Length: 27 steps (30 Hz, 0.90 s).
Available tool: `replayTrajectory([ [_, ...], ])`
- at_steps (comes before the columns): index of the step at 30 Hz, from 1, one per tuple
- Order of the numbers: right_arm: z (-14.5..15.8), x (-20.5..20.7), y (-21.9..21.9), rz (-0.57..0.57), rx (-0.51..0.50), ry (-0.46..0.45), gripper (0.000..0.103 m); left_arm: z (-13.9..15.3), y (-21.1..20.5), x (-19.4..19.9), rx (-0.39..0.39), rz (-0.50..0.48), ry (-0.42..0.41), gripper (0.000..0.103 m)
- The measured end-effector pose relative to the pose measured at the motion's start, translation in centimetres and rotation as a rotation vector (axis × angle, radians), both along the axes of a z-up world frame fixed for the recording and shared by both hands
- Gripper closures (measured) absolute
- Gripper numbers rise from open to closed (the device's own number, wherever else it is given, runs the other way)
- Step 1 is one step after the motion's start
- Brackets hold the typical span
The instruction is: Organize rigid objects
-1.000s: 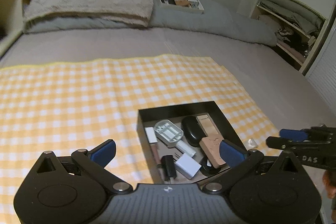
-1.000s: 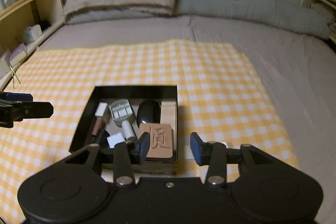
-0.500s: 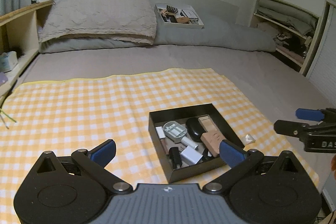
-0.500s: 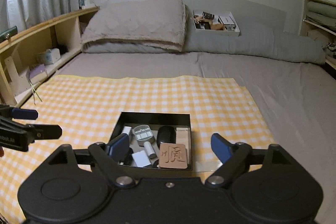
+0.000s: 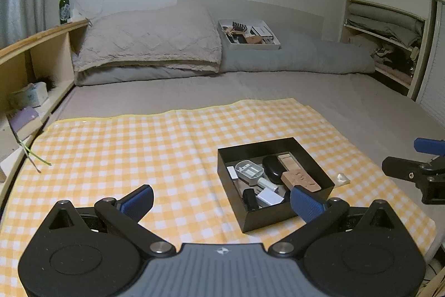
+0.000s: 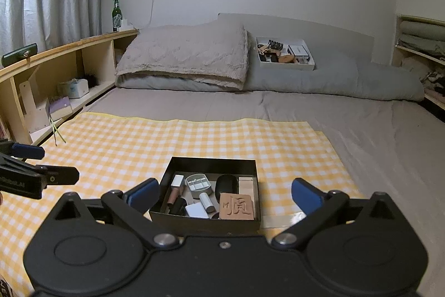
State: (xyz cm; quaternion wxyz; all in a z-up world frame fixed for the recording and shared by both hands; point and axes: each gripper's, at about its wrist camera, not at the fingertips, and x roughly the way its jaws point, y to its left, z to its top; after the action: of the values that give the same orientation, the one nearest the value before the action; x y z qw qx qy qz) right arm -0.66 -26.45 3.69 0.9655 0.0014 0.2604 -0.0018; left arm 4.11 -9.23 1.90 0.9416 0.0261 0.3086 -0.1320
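Black box (image 6: 210, 220) on the yellow checked cloth (image 6: 125, 141), holding a carved brown block (image 6: 237, 206), black oval case (image 6: 227, 184), what may be chargers, left gripper (image 5: 221, 201) and right gripper (image 6: 225, 195) both above the cloth, jaws wide, holding nothing

Both wrist views above black tray (image 5: 274, 216)

Right tongs (image 6: 225, 198) spread wide — black box (image 6: 211, 221), full

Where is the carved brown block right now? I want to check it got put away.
The carved brown block lies inside the black box on the checked cloth, in the box's near right corner in the right wrist view, just in front of the black oval case.
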Motion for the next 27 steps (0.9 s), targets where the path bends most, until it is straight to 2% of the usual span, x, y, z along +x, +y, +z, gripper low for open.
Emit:
replayTrajectory([
  [14,-0.3,-0.9,0.5,0.009,0.001,-0.003,0.000,0.2,0.8,-2.1,0.021,0.010,-0.039,0.000],
  [27,-0.4,-1.1,0.7,0.012,-0.010,0.003,0.000,0.5,0.9,-2.3,0.013,0.012,-0.037,0.000],
])
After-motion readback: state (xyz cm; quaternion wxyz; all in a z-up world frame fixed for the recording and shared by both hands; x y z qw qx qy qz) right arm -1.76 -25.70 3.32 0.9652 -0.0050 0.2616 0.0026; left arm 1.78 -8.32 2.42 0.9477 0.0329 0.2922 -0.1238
